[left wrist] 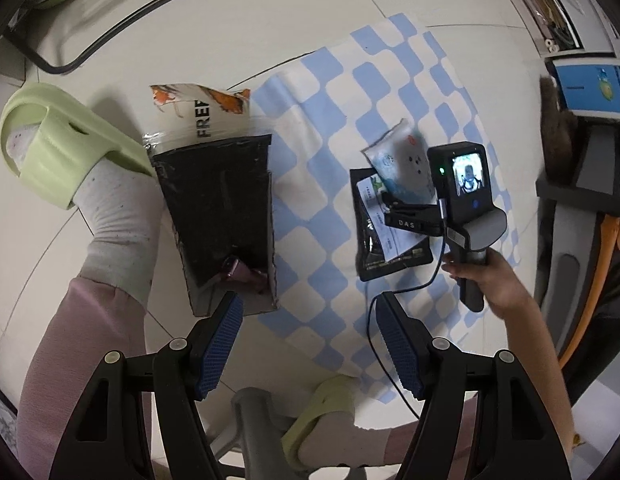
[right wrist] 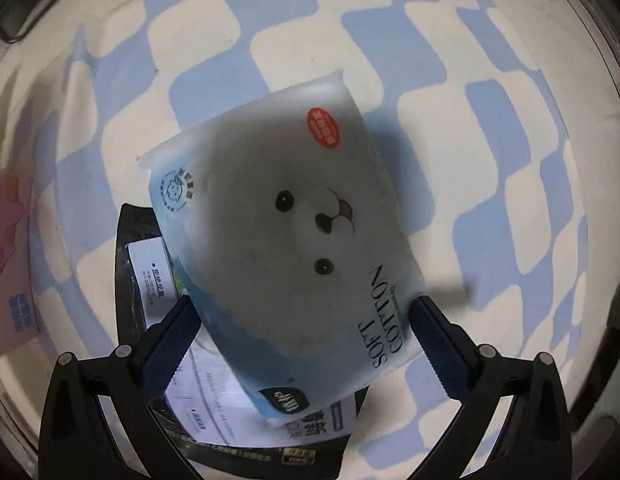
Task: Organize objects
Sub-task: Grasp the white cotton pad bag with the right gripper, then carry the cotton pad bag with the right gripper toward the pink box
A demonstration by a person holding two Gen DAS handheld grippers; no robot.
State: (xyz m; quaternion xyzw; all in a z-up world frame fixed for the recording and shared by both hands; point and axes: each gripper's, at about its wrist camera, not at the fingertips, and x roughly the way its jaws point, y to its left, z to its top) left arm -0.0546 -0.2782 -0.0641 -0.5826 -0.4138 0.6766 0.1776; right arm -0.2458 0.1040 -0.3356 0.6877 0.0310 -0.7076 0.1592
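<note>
A white and blue tissue pack with a bear face lies tilted across a black pouch on a blue-and-white checked cloth. My right gripper points down over the pack. It is open wide, with a finger on each side of the pack's near end and no clear squeeze. In the left wrist view a hand holds the right gripper above the pack and pouch. My left gripper is open and empty, near an open cardboard box with a pink item inside.
The person's feet in white socks and green slippers stand on the tiled floor left of the box and below my left gripper. A cable trails from the right gripper. Shelves and boxes line the right side. A pink package lies at the cloth's left edge.
</note>
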